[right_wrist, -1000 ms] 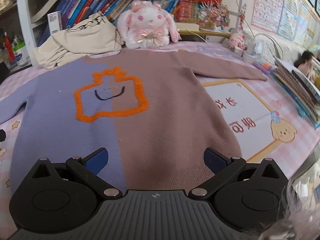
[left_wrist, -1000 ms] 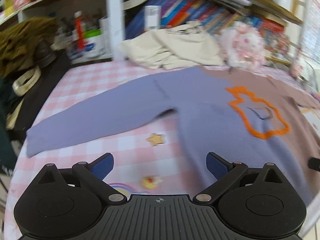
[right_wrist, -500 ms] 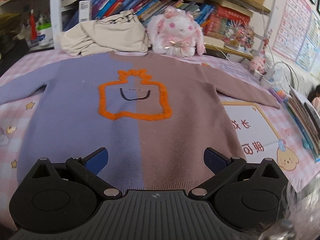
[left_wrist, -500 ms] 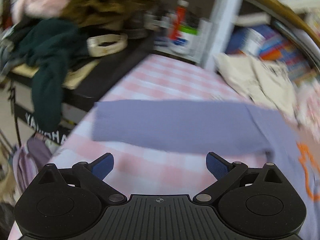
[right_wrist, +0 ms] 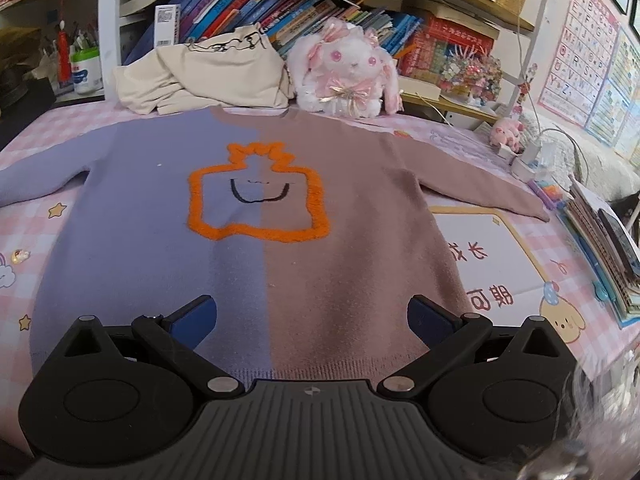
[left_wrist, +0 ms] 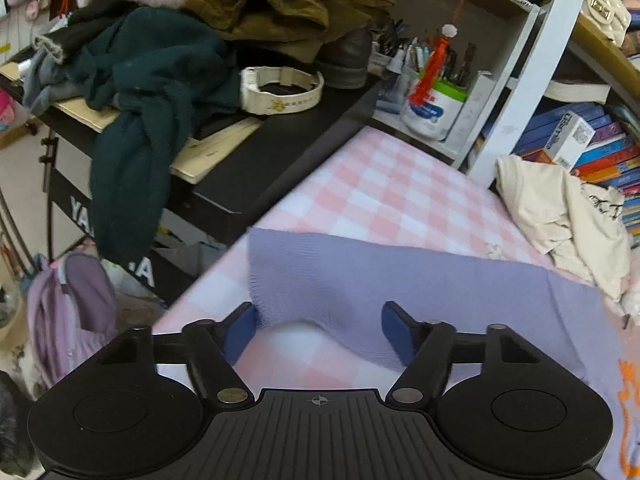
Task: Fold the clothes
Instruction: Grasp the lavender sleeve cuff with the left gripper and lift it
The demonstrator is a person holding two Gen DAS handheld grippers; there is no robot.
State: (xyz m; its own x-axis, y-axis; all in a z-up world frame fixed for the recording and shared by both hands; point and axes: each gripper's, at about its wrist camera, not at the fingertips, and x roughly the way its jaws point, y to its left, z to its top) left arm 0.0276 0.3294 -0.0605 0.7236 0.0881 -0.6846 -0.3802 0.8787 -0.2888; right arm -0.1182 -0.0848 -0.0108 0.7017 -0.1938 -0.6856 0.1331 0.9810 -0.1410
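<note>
I see the tabletop point(right_wrist: 500, 240) under a pink checked cover, with the sweater point(right_wrist: 248, 248) spread flat on it, front up. The sweater is half purple, half brown, with an orange outline figure on the chest. Its brown sleeve point(right_wrist: 488, 188) runs out toward the books at the right edge. Its purple sleeve point(left_wrist: 400, 280) lies straight across the cover, cuff end at the tabletop's left edge.

Behind the collar sit a cream garment point(right_wrist: 208, 76) and a white plush rabbit point(right_wrist: 344, 72), side by side, against a bookshelf point(right_wrist: 280, 12). Left of the tabletop a black stand point(left_wrist: 280, 152) carries a heap of dark green and olive clothes point(left_wrist: 160, 80).

My left hand-held gripper point(left_wrist: 318, 330) is wide open, empty, low over the purple cuff; the lower cuff edge lies between the jaws, left pad point(left_wrist: 240, 330) right at the cuff corner. Contact I cannot tell.

My right hand-held gripper point(right_wrist: 312, 318) is wide open, empty, above the sweater's hem near the colour seam.
</note>
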